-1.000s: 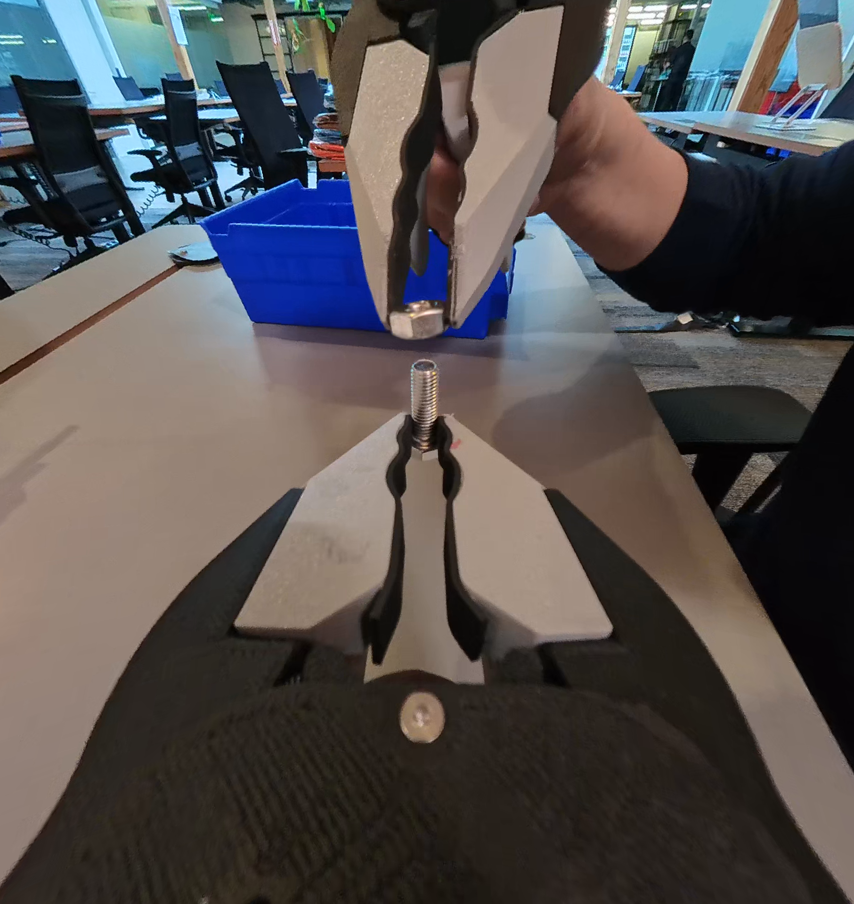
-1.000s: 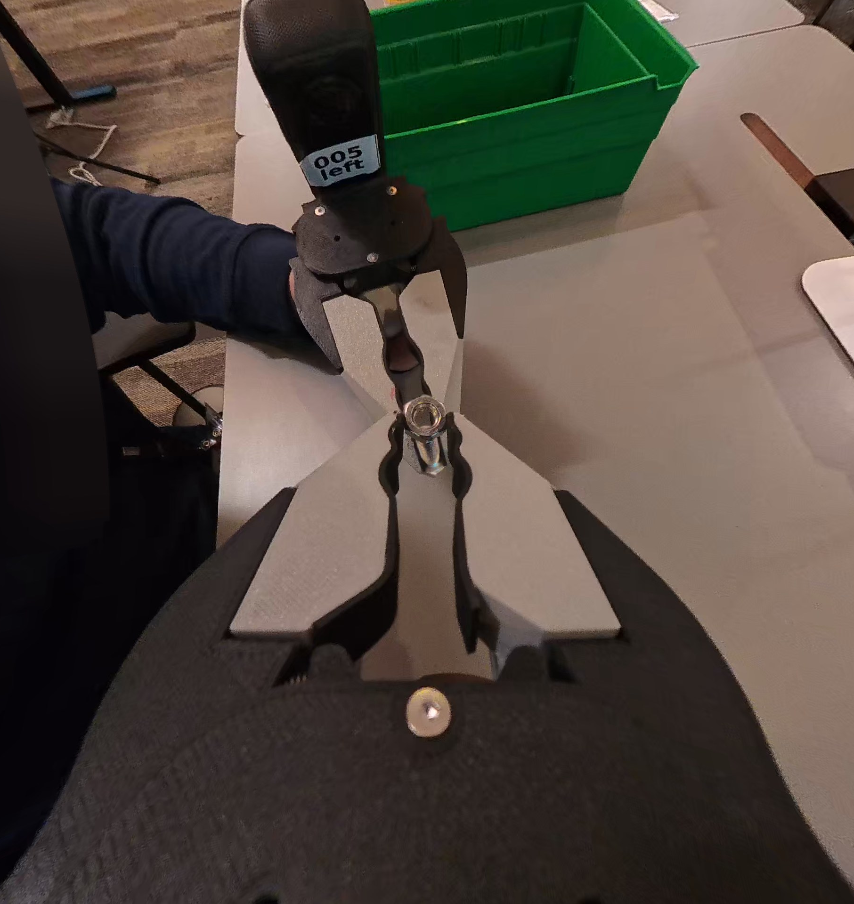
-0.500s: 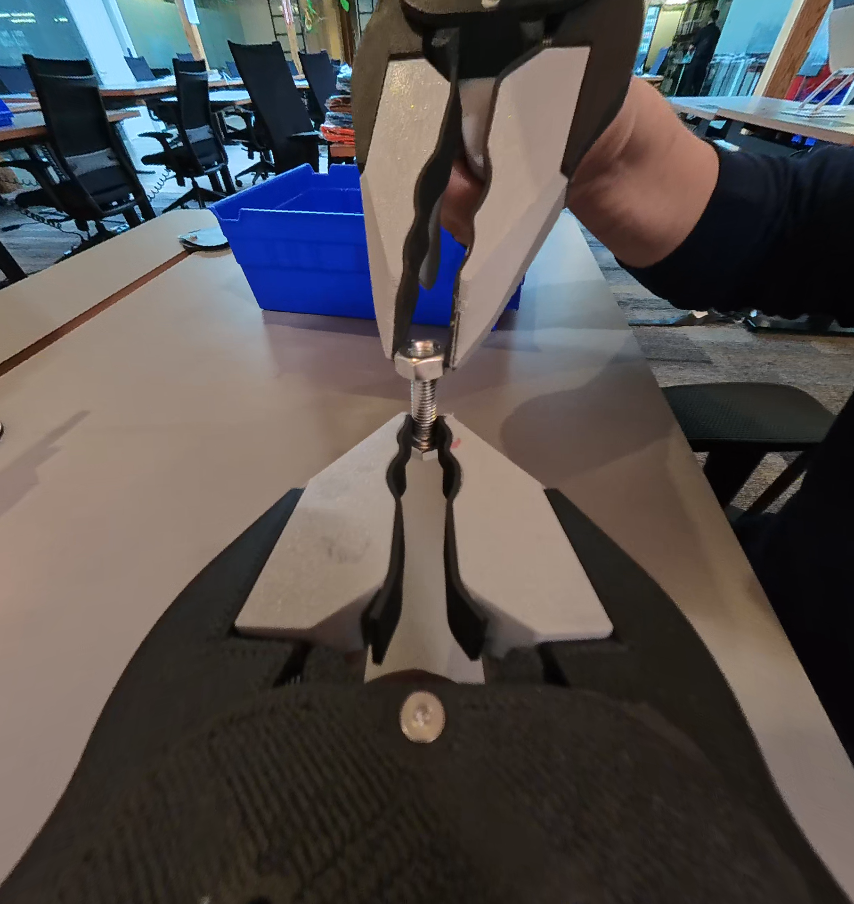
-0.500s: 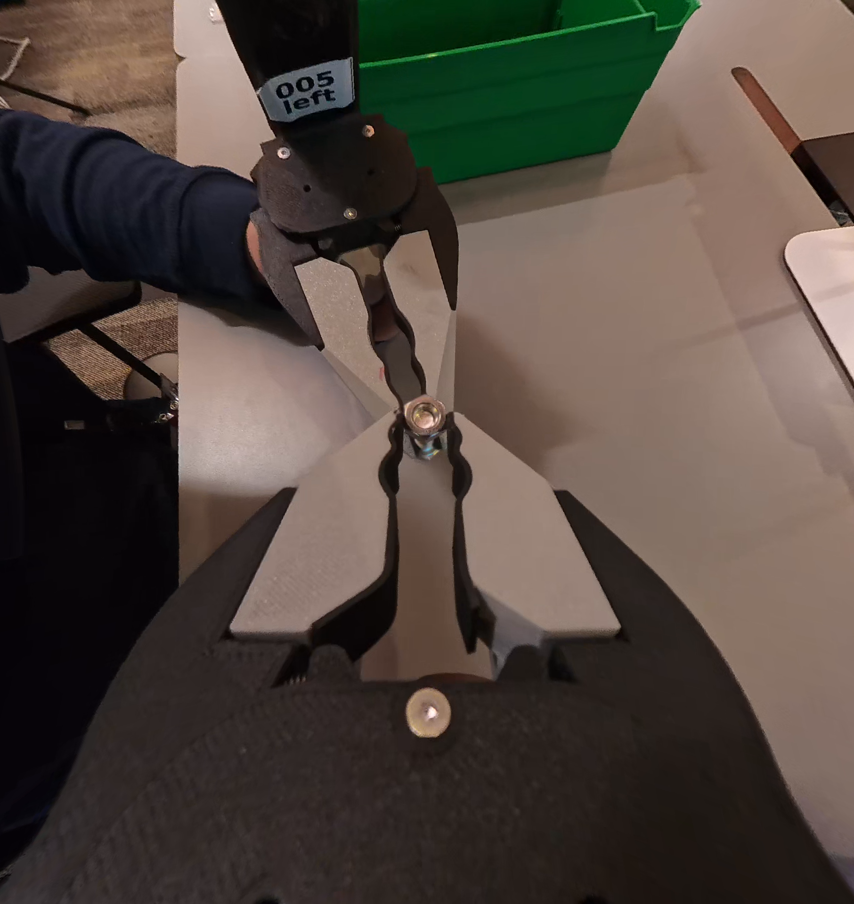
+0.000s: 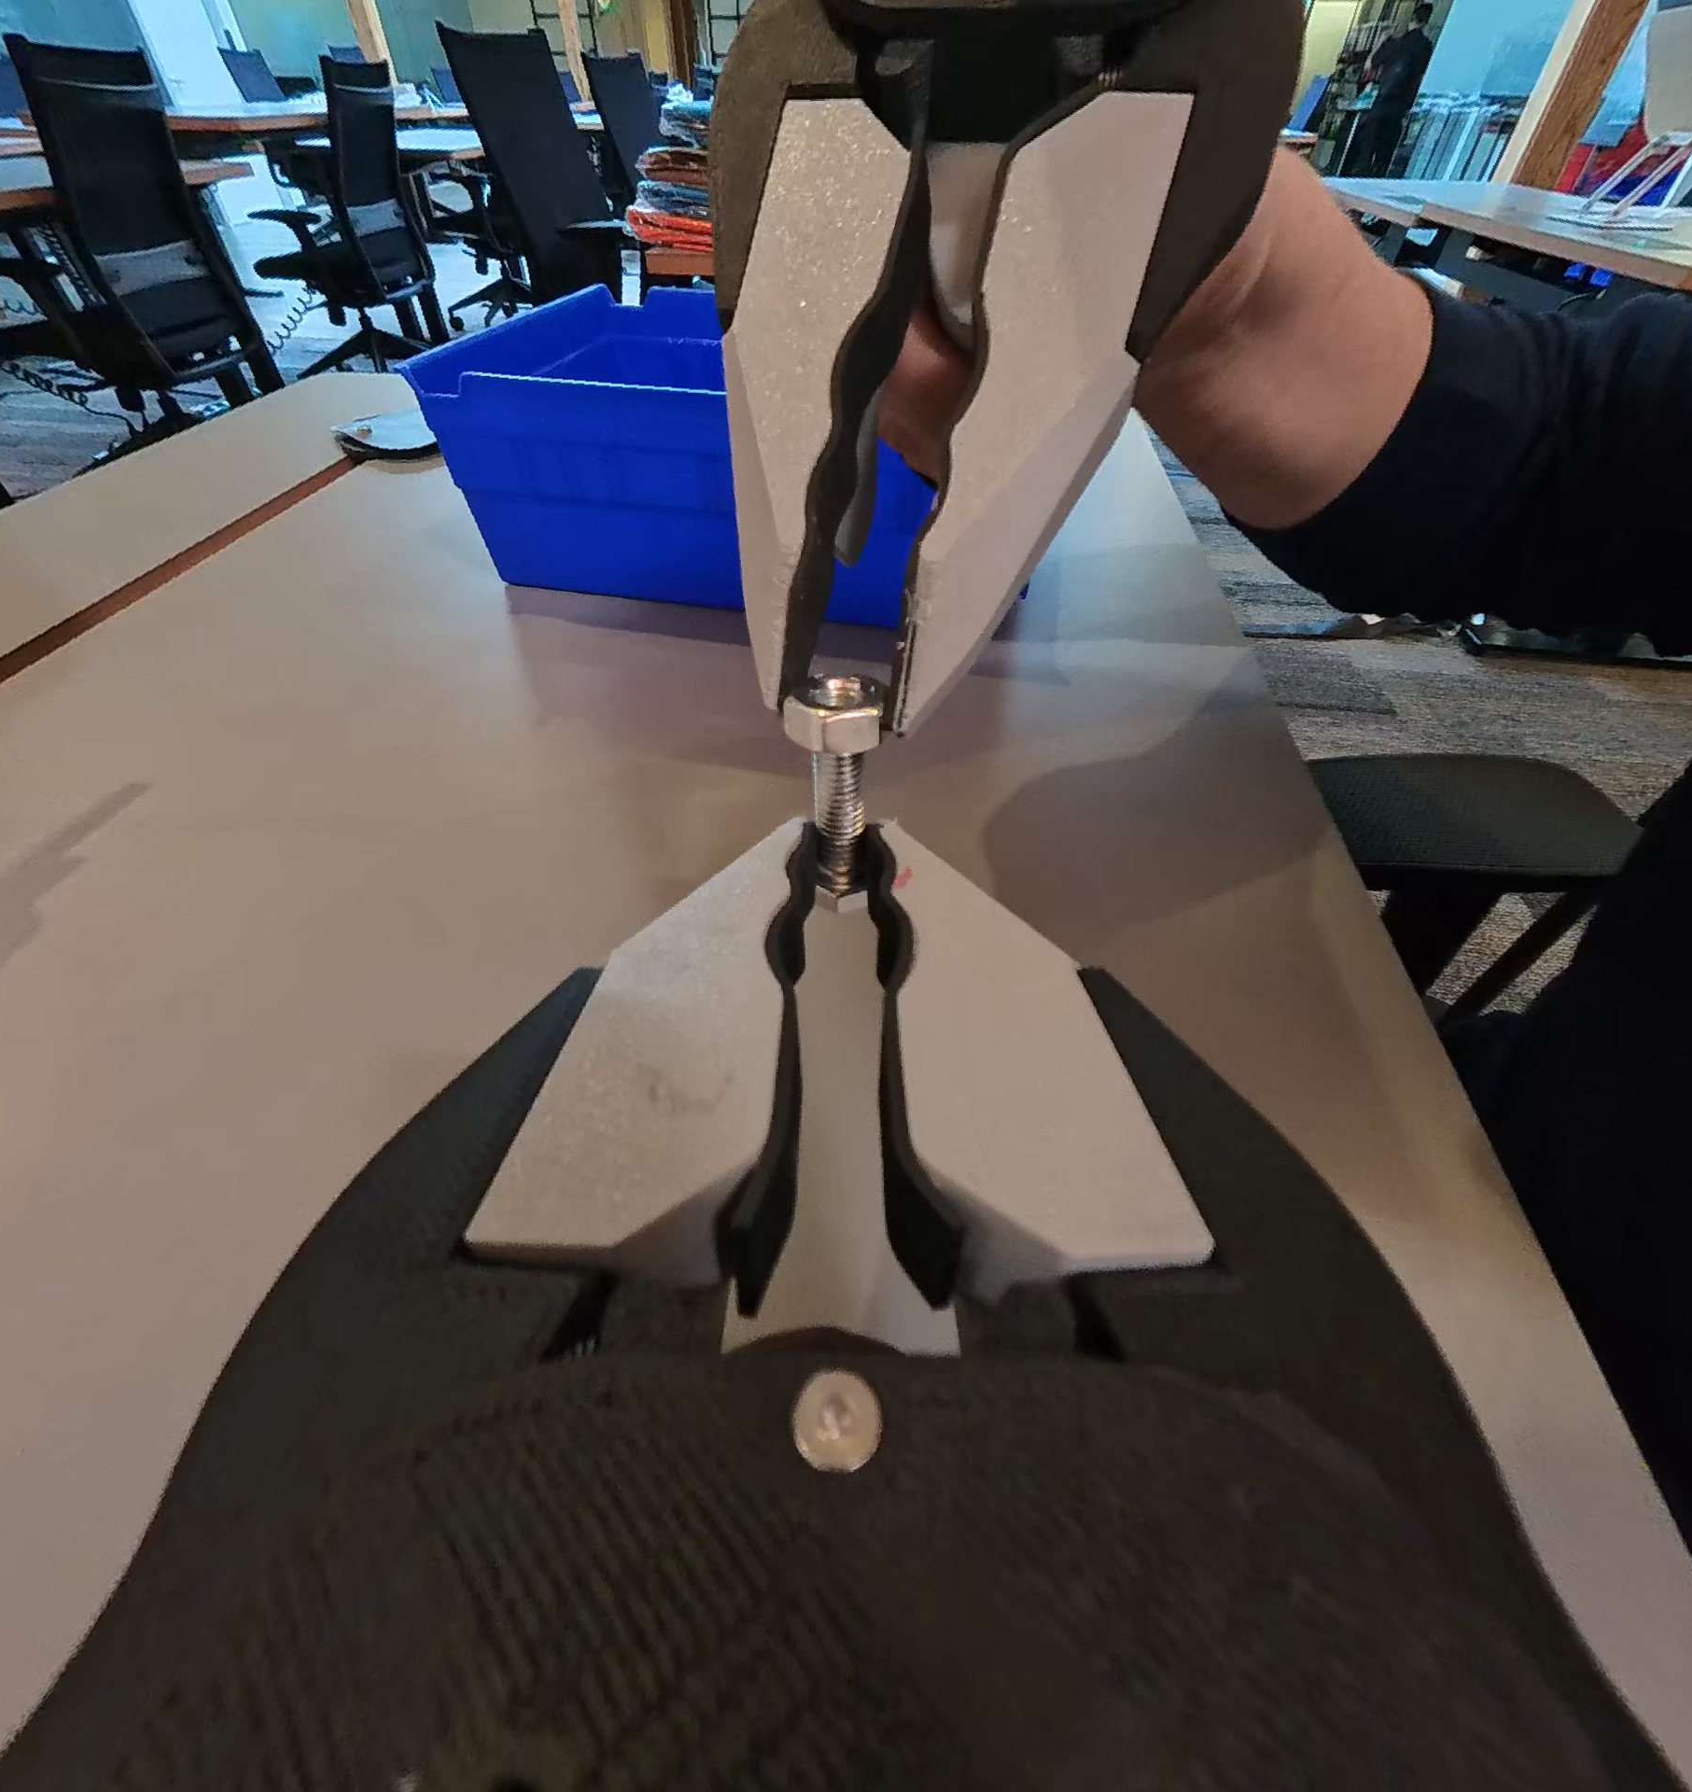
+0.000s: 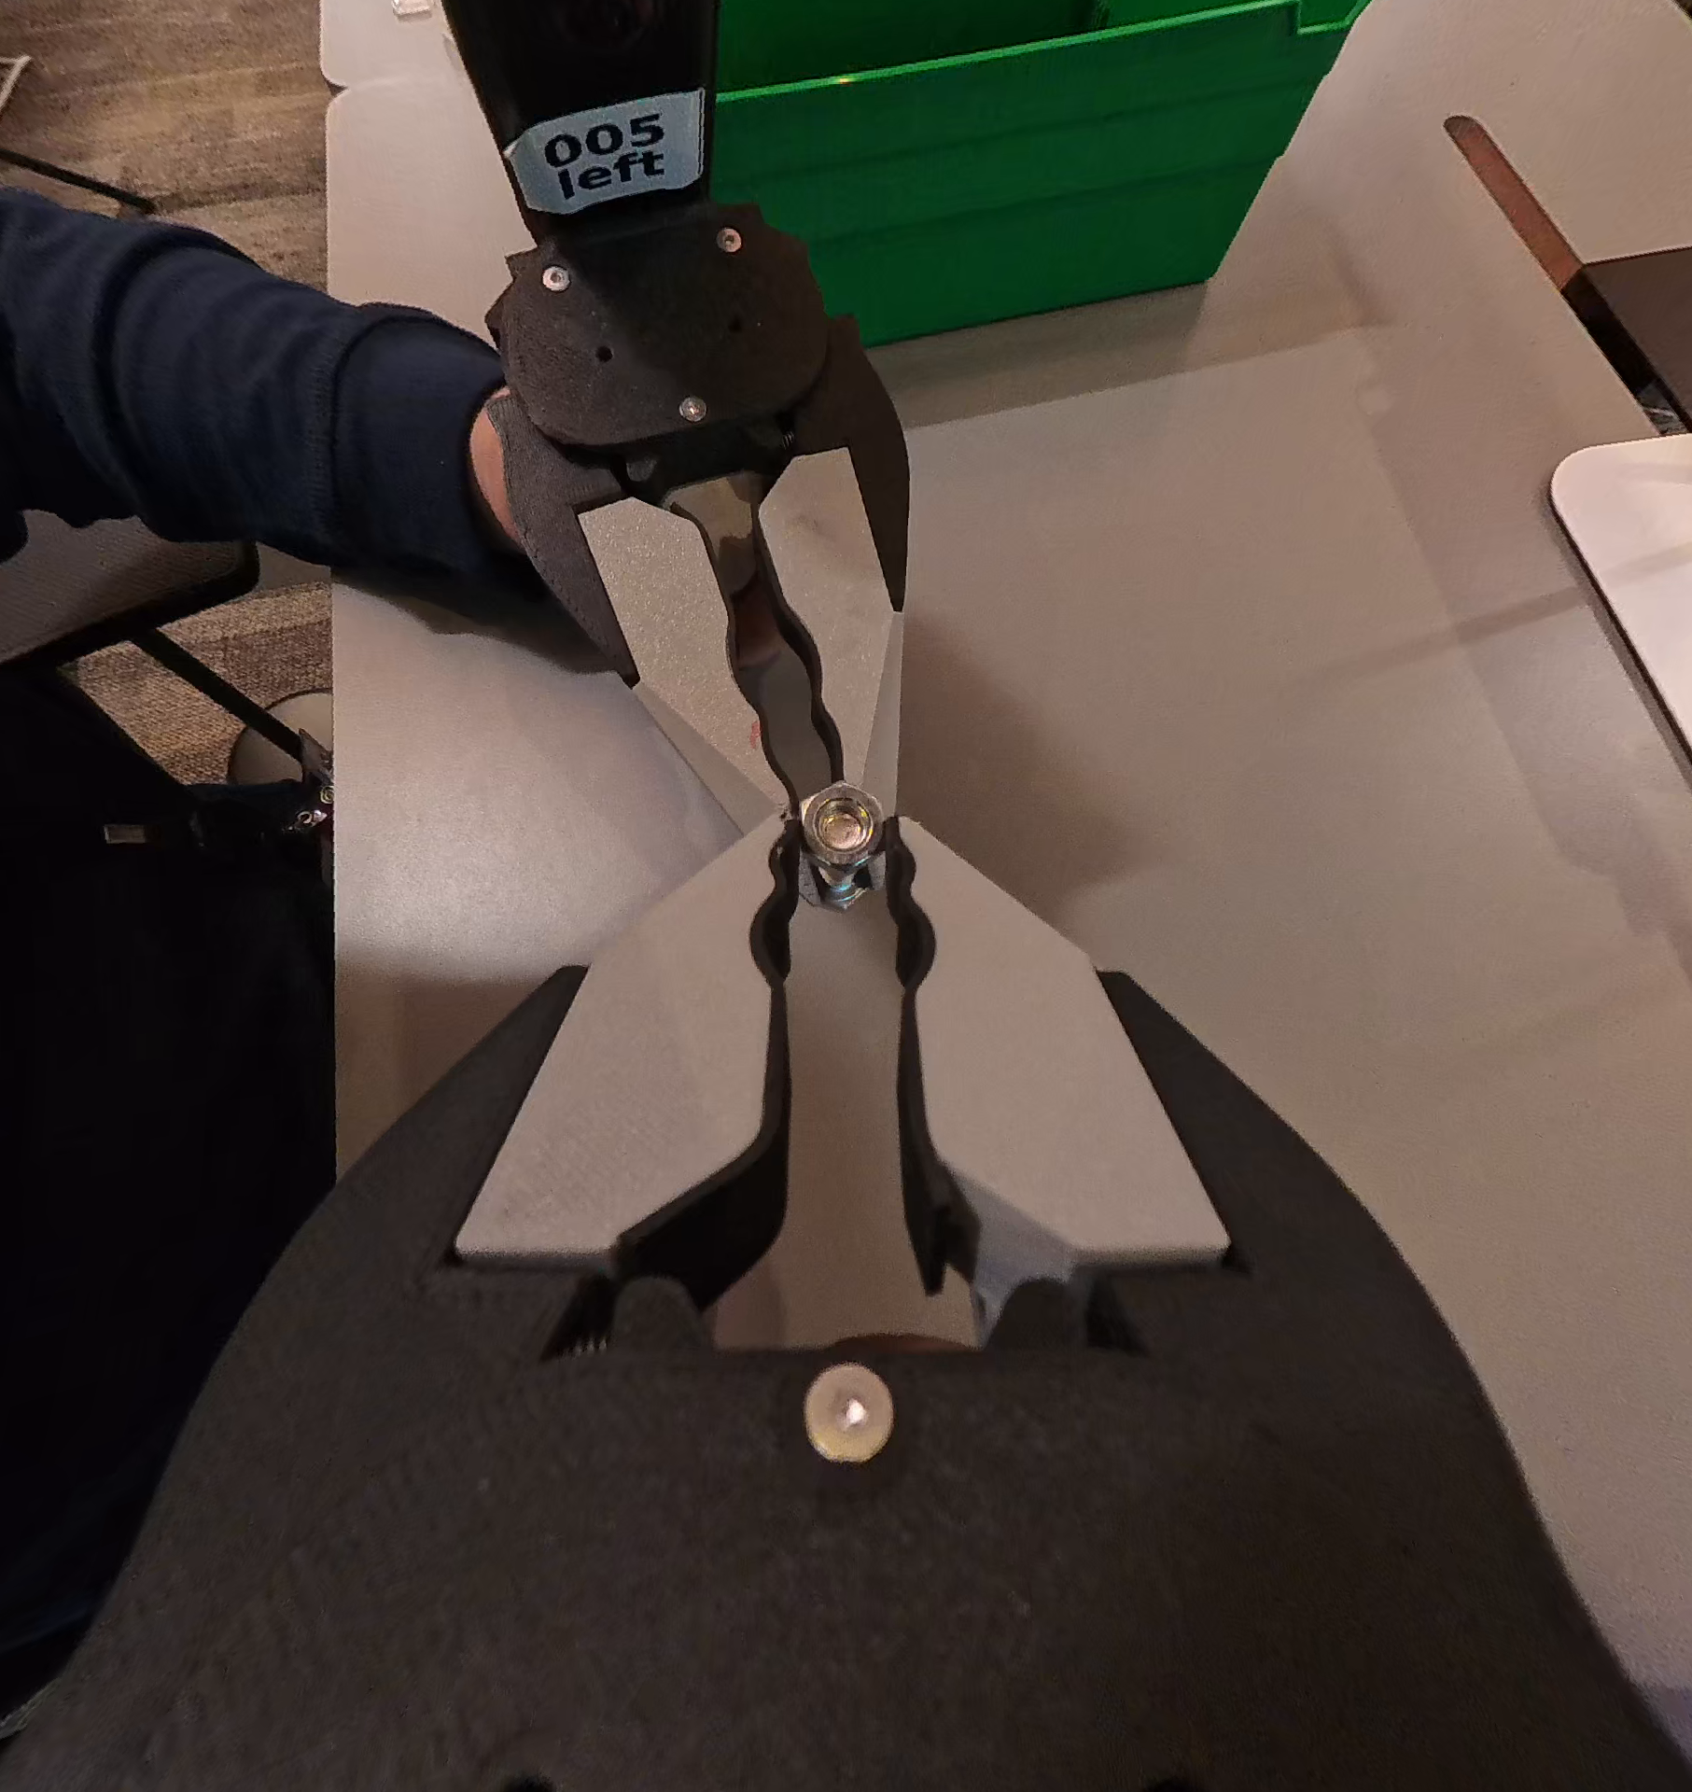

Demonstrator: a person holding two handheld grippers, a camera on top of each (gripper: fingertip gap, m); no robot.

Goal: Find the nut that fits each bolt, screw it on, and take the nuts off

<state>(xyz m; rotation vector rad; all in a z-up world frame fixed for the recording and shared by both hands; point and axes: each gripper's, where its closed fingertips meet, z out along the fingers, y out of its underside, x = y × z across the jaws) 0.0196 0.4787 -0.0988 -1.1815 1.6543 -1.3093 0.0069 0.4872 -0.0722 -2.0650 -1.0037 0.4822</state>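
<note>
My left gripper (image 5: 840, 863) is shut on a silver bolt (image 5: 839, 805), gripping it near the head so the threaded shaft stands upright above the grey table (image 5: 337, 776). My right gripper (image 5: 837, 693) comes down from above, shut on a silver hex nut (image 5: 834, 713) that sits on the top end of the bolt. In the right wrist view the right gripper (image 6: 839, 836) holds the nut (image 6: 839, 829) with the bolt's end showing inside its hole, and the left gripper (image 6: 827, 790) reaches in from the far side.
A blue bin (image 5: 609, 456) stands on the table behind the grippers in the left wrist view. A green bin (image 6: 997, 165) stands at the far end in the right wrist view. A white tray (image 6: 1666, 621) lies at the right. Office chairs (image 5: 144, 242) stand beyond the table. Both grippers' tips are close together, under 4 cm apart.
The right gripper has come down with the nut from a gap above the bolt onto the bolt's top end. The left gripper kept the bolt still.
</note>
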